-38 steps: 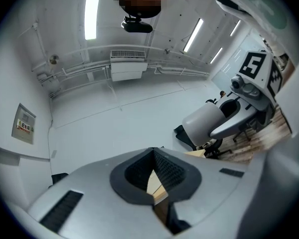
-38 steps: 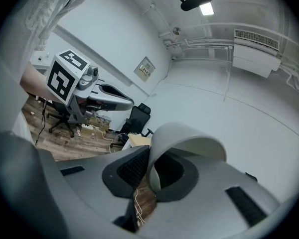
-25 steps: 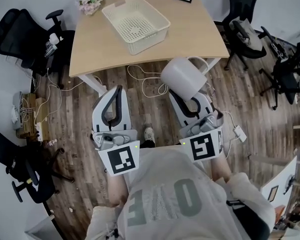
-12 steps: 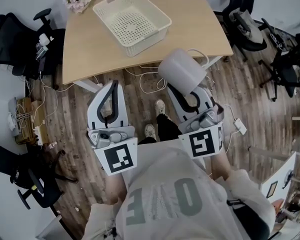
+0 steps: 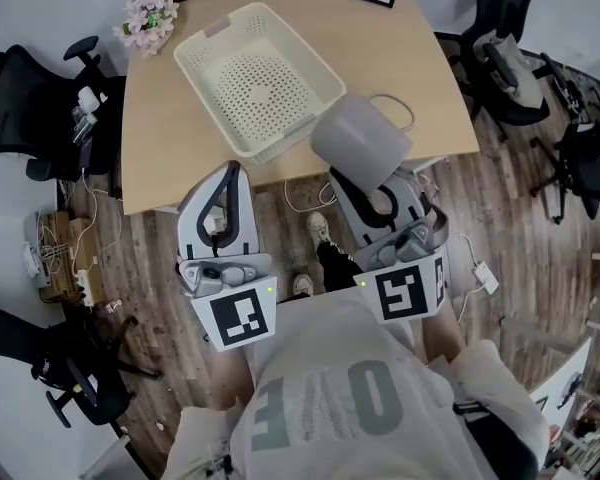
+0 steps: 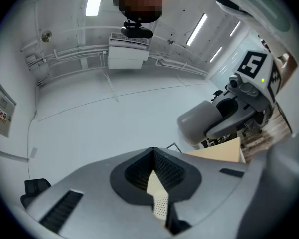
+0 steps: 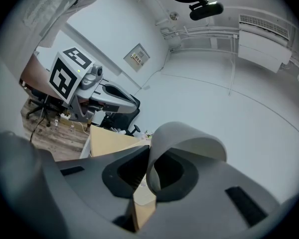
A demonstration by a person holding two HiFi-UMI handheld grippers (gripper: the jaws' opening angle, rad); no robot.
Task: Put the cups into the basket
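While pinched by the right tool (image 7: 149, 169), a smooth grey cup (image 5: 360, 146), tilted (left tool (image 5: 231, 167) closed).

The head view looks steeply down from above the person's chest; the left tongs (image 5: 230, 173) and right tongs (image 5: 377, 200) lie close below, the table (image 5: 170, 118) beyond. Each gripper view sits low behind its own jaws, tilted up at wall and ceiling; each catches the other tongs and a table corner; the cup (image 5: 360, 143) shows in all three.
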